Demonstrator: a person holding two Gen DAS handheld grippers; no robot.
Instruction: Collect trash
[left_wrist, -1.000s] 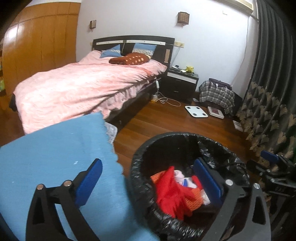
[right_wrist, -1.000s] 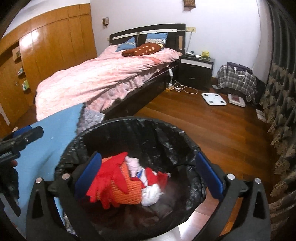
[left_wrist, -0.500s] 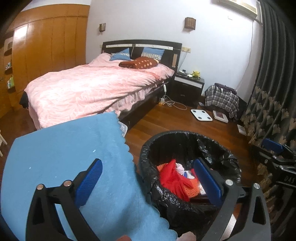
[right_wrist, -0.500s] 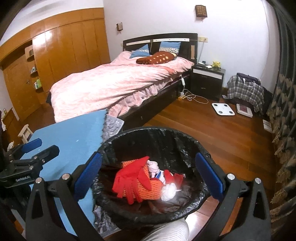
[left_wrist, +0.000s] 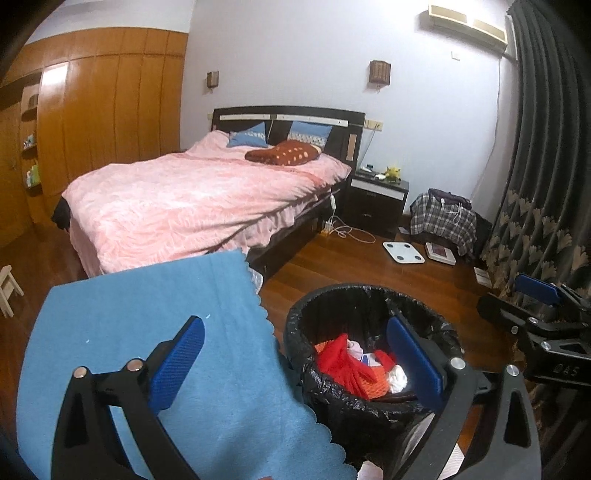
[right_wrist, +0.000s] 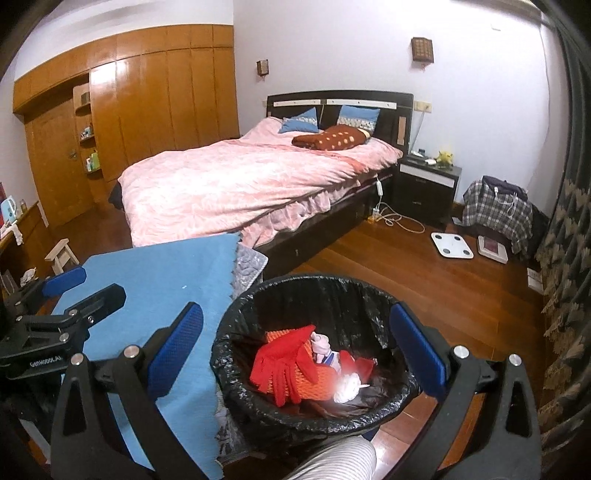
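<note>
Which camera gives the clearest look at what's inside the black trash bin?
The right wrist view: it looks almost straight down into the trash bin, showing the red glove and white wad unobstructed. In the left wrist view, one finger of the left gripper covers part of the contents.

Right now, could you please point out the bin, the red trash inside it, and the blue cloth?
bin (right_wrist: 236, 332): right wrist view, on its left rim.
red trash (right_wrist: 280, 365): right wrist view, on the red piece's middle.
blue cloth (left_wrist: 147, 306): left wrist view, on its bare middle.
</note>
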